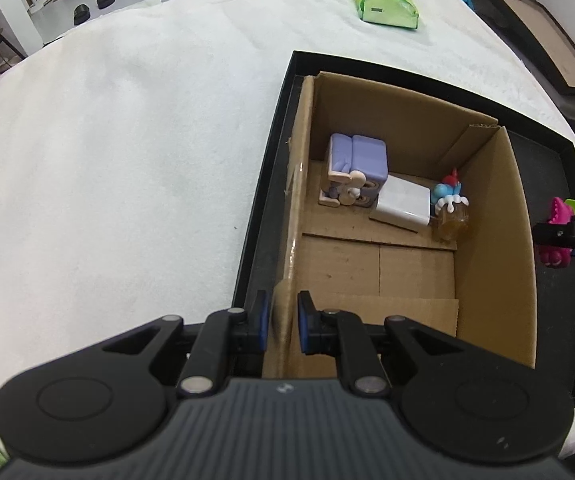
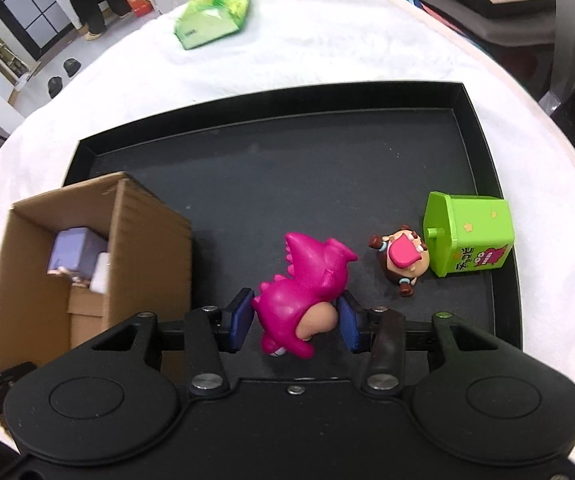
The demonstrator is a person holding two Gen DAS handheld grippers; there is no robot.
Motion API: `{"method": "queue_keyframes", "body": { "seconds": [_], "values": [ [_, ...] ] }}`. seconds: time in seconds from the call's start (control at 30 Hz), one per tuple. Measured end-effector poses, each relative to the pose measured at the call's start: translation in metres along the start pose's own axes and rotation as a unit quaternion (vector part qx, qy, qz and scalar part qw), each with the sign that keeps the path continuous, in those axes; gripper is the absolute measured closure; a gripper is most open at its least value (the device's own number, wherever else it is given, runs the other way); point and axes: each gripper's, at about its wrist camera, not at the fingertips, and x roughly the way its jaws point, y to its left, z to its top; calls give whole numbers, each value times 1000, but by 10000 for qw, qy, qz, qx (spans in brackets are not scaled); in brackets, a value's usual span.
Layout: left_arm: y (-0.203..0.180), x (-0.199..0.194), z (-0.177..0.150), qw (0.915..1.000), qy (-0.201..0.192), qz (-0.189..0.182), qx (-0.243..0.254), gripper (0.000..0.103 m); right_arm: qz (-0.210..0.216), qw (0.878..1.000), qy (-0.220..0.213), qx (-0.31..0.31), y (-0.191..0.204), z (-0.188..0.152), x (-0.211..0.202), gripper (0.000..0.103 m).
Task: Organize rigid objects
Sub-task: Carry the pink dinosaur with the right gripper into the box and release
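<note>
An open cardboard box (image 1: 495, 216) stands in a black tray (image 1: 263, 184) and holds a purple block figure (image 1: 357, 160), a white block (image 1: 403, 204) and a small blue and amber figure (image 1: 451, 208). My left gripper (image 1: 281, 320) is shut on the box's near left wall. My right gripper (image 2: 297, 322) is shut on a magenta dinosaur figure (image 2: 303, 284) above the tray (image 2: 327, 168); it also shows at the right edge of the left wrist view (image 1: 559, 232). A small brown-haired figure (image 2: 403, 258) and a green house-shaped box (image 2: 467, 236) lie on the tray to its right.
The tray sits on a white cloth-covered table (image 1: 127, 152). A green packet (image 1: 385, 4) lies on the cloth beyond the tray, also in the right wrist view (image 2: 211, 20). A dark framed board (image 1: 543, 36) lies off the table's far right.
</note>
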Motion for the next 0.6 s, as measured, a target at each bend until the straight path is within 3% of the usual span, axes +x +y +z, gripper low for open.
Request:
{"method": "queue_keyframes", "body": {
  "seconds": [0.6],
  "values": [
    [14,-9,-6,9995,-124,-306,-3,89,91,9982,-231,-539,53,6,-50,59]
  ]
}}
